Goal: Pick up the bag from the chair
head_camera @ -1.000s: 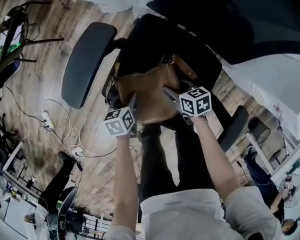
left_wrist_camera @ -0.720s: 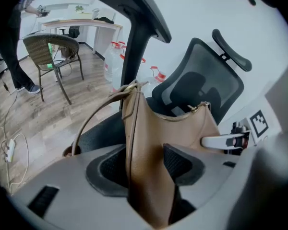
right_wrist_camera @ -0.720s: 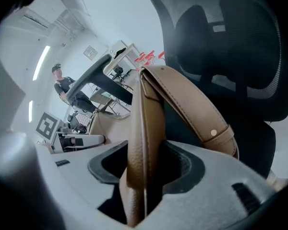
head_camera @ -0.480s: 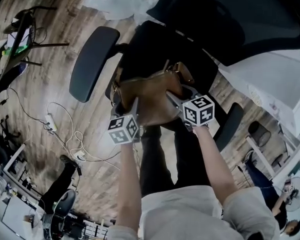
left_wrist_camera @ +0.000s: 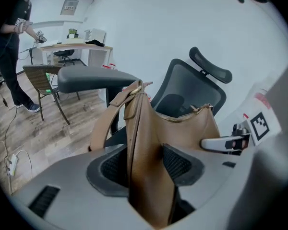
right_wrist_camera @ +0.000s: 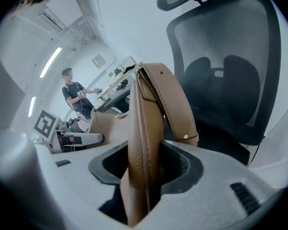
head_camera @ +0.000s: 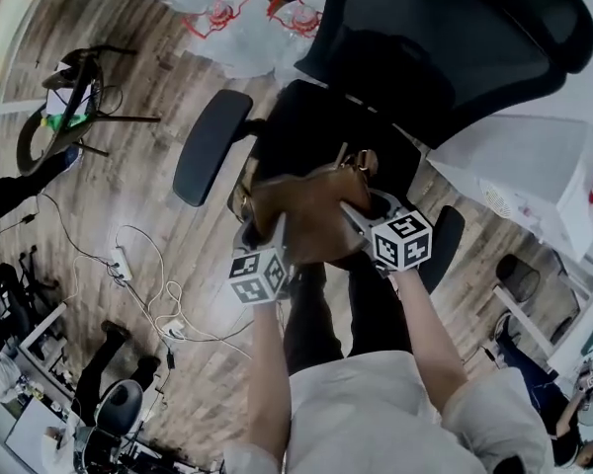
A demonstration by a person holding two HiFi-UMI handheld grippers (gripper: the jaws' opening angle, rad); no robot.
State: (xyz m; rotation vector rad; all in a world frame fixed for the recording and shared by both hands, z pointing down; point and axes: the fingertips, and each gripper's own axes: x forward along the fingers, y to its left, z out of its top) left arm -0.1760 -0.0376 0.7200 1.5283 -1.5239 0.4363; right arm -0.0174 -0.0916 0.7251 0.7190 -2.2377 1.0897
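The left gripper [left_wrist_camera: 145,166] and the right gripper [right_wrist_camera: 144,169] each clamp one end of the brown bag [head_camera: 311,215]. Both sets of jaws have just been closing tighter, with the bag's leather between them. The bag hangs between the two grippers, just over the seat of the chair [head_camera: 455,47]. It looks clear of the seat.

The bag could slip out if one grip goes loose, because each one only pinches a thin edge. If the grippers pull apart, one end could pop free. The loose strap [left_wrist_camera: 105,123] could catch on an armrest [head_camera: 211,146].

I count one bag, one strap, two grippers, and two armrests on the chair.
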